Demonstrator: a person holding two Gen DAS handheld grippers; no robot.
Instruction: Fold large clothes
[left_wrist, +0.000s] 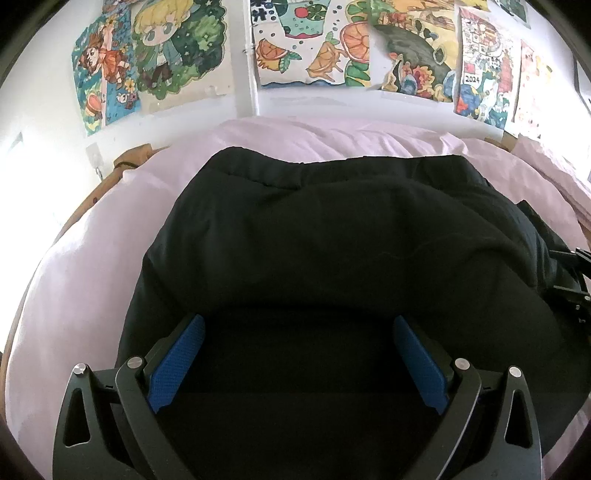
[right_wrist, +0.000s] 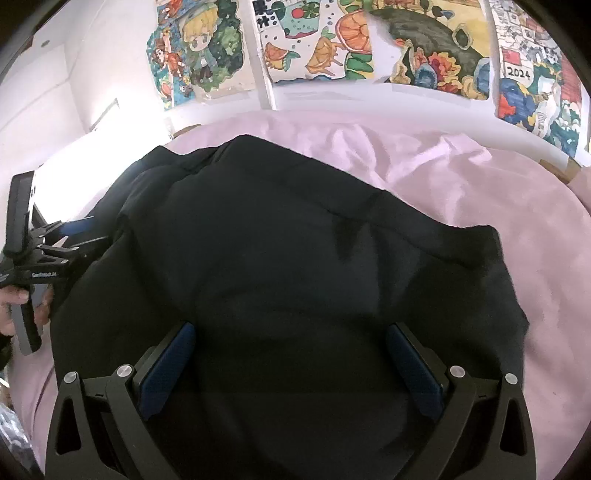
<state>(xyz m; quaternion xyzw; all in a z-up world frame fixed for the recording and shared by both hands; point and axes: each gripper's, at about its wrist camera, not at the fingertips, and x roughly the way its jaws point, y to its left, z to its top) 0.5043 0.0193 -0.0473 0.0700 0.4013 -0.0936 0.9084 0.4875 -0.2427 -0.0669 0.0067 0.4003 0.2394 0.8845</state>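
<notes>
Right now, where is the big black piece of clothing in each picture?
Left wrist view: the black garment fills the middle, on the pink bedding, behind the open left tool.
Right wrist view: the black garment fills the middle and left, behind the open right tool.
Shared landmark: the "2024" drawing on the wall, upper right in both.

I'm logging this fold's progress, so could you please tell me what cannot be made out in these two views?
- Black garment: its type and fold layers are lost in dark fabric in both views.
- Its near edge: hidden under the left gripper and the right gripper.
- Whether the blue fingers touch the cloth: unclear.
</notes>
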